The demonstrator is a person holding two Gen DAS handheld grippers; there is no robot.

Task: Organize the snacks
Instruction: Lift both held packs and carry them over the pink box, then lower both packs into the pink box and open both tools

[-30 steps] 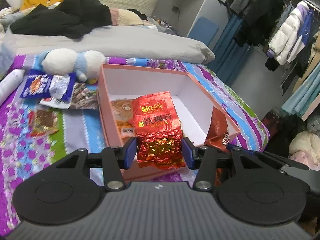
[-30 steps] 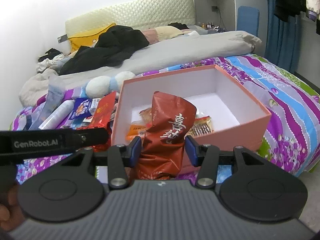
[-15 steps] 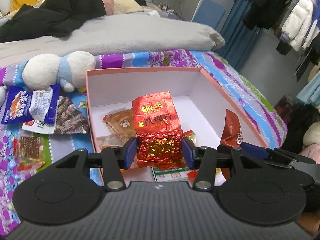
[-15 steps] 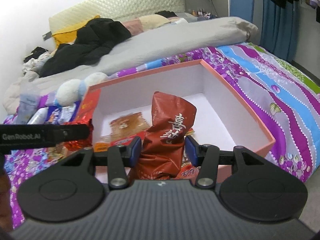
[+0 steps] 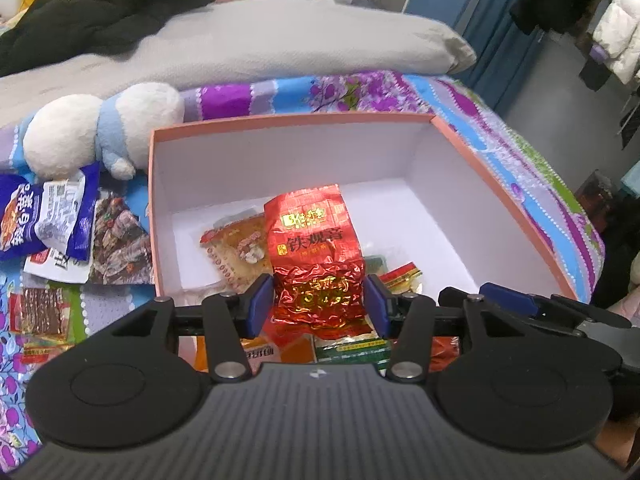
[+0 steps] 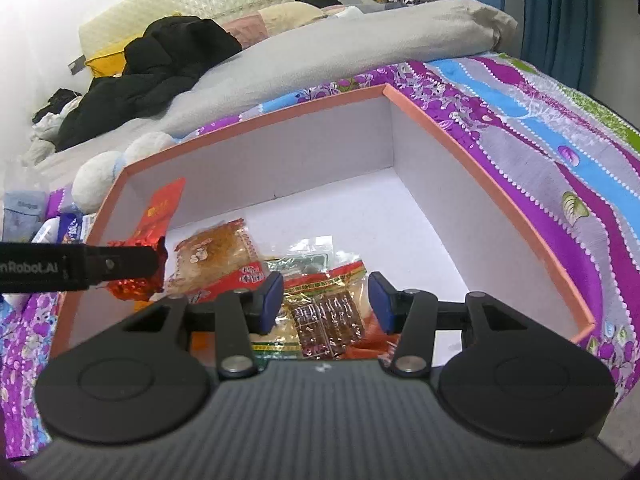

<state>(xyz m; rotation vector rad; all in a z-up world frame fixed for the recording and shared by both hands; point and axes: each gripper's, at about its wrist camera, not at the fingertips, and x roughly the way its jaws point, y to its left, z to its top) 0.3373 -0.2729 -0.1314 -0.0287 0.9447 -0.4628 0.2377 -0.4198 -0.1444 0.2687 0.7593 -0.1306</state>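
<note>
A pink box [image 5: 288,124] with white walls lies on the patterned bedspread and holds several snack packs. My left gripper [image 5: 318,308] hangs over its near-left part. A red foil tea pack [image 5: 316,248] stands upright between its blue pads, which still touch it while the jaws are opening. The right wrist view shows that pack [image 6: 160,212] at the left finger [image 6: 80,268]. My right gripper [image 6: 324,300] is open over the box [image 6: 256,124], with nothing between its pads. A clear pack of brown pieces [image 6: 328,316] lies below it. A red-brown wrapper [image 6: 368,344] shows under the right finger.
Left of the box lie a white and blue plush toy [image 5: 100,132] and several loose snack packs [image 5: 48,216]. A grey duvet [image 5: 280,40] and black clothes [image 5: 100,8] fill the far side. The bed's edge runs along the right, with hanging coats [image 5: 616,32] beyond.
Both grippers have come forward and down over the box. The red-brown pack that stood between the right jaws is gone from them. The red tea pack stays between the left pads.
</note>
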